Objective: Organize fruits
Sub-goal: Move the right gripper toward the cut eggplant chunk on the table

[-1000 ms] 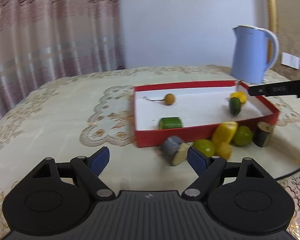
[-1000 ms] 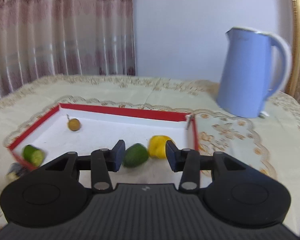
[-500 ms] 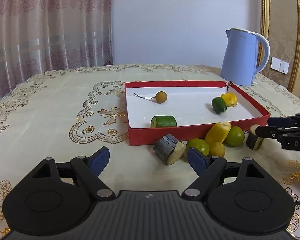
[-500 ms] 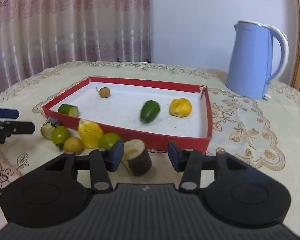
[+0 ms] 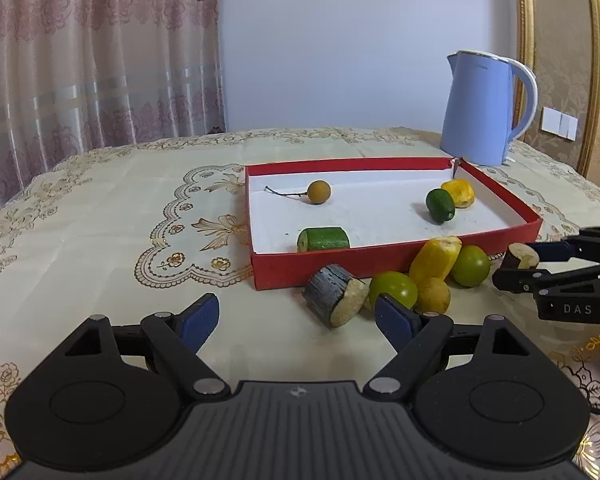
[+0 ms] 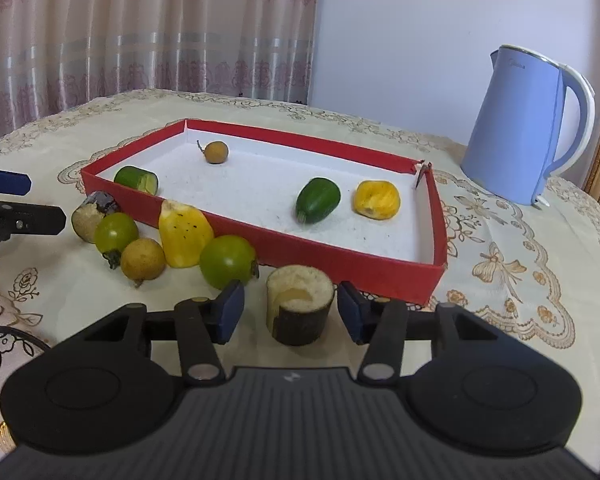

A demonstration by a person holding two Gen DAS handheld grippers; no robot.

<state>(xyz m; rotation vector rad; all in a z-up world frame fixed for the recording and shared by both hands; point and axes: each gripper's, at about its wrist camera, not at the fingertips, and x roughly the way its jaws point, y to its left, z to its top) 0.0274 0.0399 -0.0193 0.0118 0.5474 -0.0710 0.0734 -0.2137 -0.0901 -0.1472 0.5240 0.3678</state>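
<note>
Right gripper (image 6: 290, 312): jaws apart, pads clear of the piece.
Dark-skinned stub (image 6: 300, 304): between its fingers, upright, cut end up.
Left gripper (image 5: 296, 316): wide, empty.
Second stub (image 5: 335, 294): just ahead-right, lying, axis pointing toward it.

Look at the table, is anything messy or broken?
Yes. A bunch of fruit pieces sits on the tablecloth outside the red box, heaped against its near wall, while only four pieces lie inside. The box's far right corner also looks torn, with a bit sticking up.
</note>
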